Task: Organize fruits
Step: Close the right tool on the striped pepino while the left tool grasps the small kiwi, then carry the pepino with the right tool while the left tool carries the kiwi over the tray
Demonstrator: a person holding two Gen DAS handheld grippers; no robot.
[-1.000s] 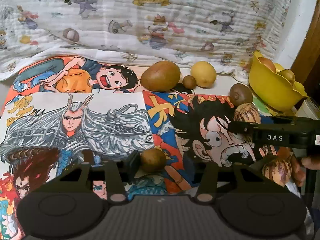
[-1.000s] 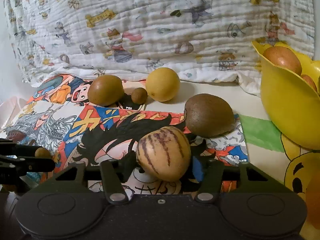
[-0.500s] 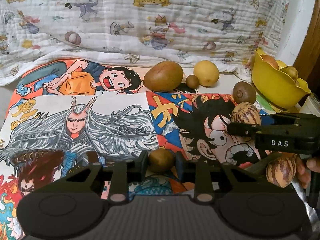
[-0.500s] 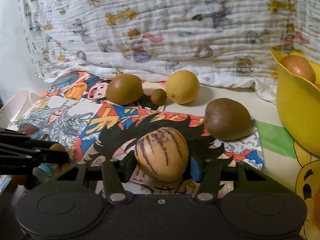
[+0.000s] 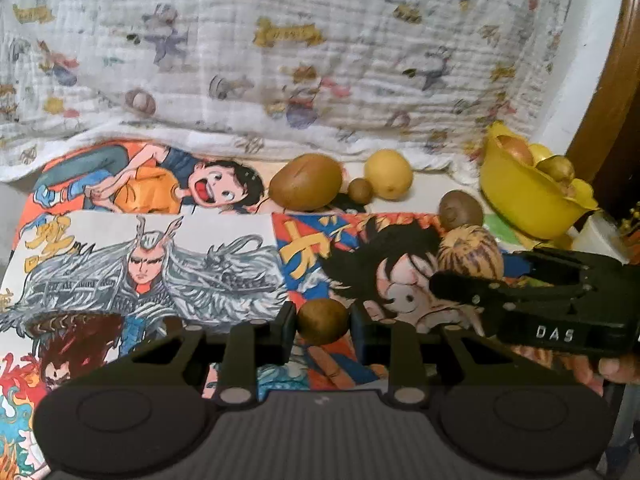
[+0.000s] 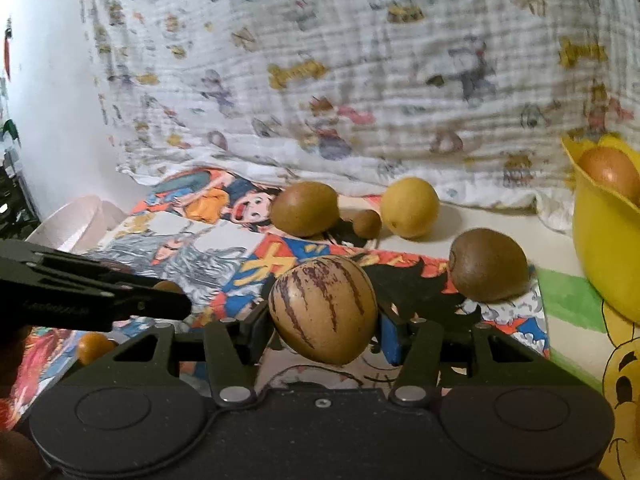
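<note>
Cartoon-print cloth hangs at the back, w/ comic posters (image 5: 152, 264) spread over the bench. Since a sec ago both fruits have come up off the posters: left hand-held gripper (image 5: 322, 322) went from wide open around the small brown fruit (image 5: 322, 320) to clamped on it, and right hand-held gripper (image 6: 323, 322) keeps its grip on the striped melon (image 6: 323, 312), now higher. So both picks look done; probably carry to the yellow bowl (image 6: 600, 256) next. Rel. to the bowl: melon is left of it and nearer the camera, brown fruit further left still. Each fruit sits squarely between its gripper's fingers. Kiwi (image 6: 488, 266) lies just left of the bowl; lemon (image 6: 409, 208) further left, at the back.
</note>
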